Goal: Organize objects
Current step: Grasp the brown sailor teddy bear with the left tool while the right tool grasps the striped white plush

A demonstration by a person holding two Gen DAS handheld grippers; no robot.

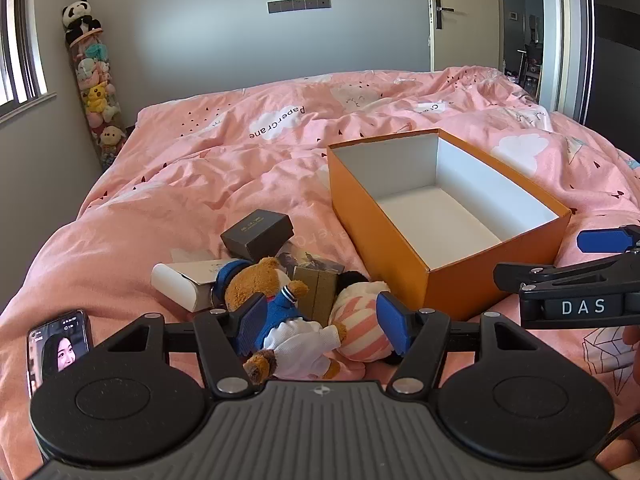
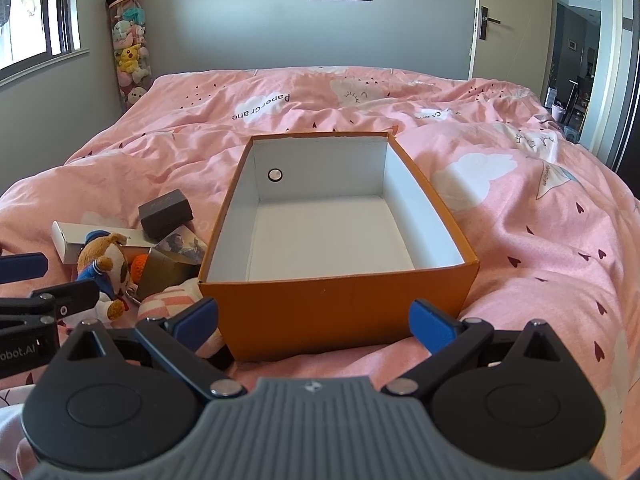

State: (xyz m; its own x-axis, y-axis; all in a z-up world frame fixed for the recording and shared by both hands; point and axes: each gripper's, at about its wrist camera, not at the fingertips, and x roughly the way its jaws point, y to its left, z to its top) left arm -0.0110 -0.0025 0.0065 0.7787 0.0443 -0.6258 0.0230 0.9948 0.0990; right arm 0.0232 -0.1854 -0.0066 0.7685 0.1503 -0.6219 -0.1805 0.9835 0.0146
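Left hand-held gripper point(image 1: 326, 322) spread wide over the plush bear in blue sailor outfit point(image 1: 276, 312), pads flanking it without touching, probably lined up for a grab. Right hand-held gripper point(image 2: 316, 326) also spread, holding nothing, parked just before the near wall of the orange box point(image 2: 340, 300). Box open-topped and bare inside, set beside the clutter, seemingly as the bin for it. Piled together left of the box: striped pink plush point(image 1: 362, 328), small black box point(image 1: 258, 234), white carton point(image 1: 180, 286), olive box point(image 1: 318, 288). Phone point(image 1: 58, 346) lying apart, screen lit. All resting on a rumpled pink duvet point(image 1: 200, 184) over a bed; grey walls, window on the left, open door on the right, plush tower point(image 2: 128, 48) in the corner.
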